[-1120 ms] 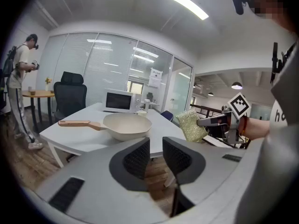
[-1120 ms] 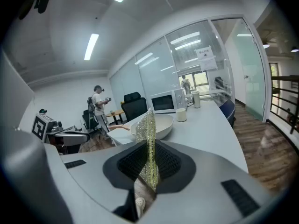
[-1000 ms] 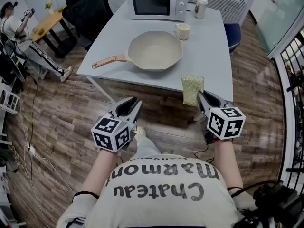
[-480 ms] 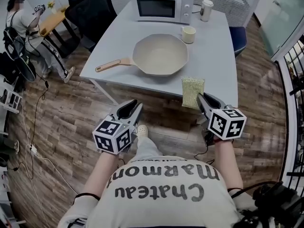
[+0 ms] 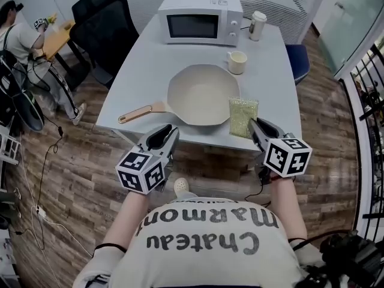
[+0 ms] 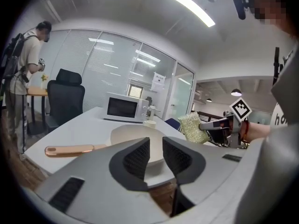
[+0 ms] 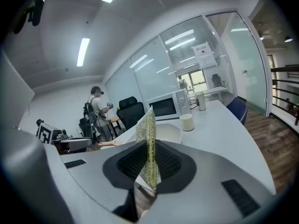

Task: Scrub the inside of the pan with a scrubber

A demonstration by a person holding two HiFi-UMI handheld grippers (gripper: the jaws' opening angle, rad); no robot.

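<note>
A cream pan [image 5: 201, 95] with a tan handle [image 5: 141, 110] sits near the front edge of the grey table [image 5: 270, 59]. My right gripper [image 5: 253, 126] is shut on a yellow-green scrubber [image 5: 243, 117], held upright over the table's front edge just right of the pan. In the right gripper view the scrubber [image 7: 149, 134] stands edge-on between the pads. My left gripper [image 5: 167, 135] hovers in front of the table, below the pan's handle. Its jaws stand a narrow gap apart [image 6: 155, 146] with nothing in them. The pan [image 6: 135, 134] lies straight ahead of it.
A white microwave [image 5: 201, 17], a tall cup [image 5: 257, 24] and a mug [image 5: 237, 62] stand behind the pan. Black office chairs [image 5: 102, 29] are at the table's left. A person [image 5: 24, 41] stands far left by a small wooden table. Railings line the right side.
Both grippers have come closer to the table, the scrubber moving from in front of the edge to over it. The pan now lies nearer in view.
</note>
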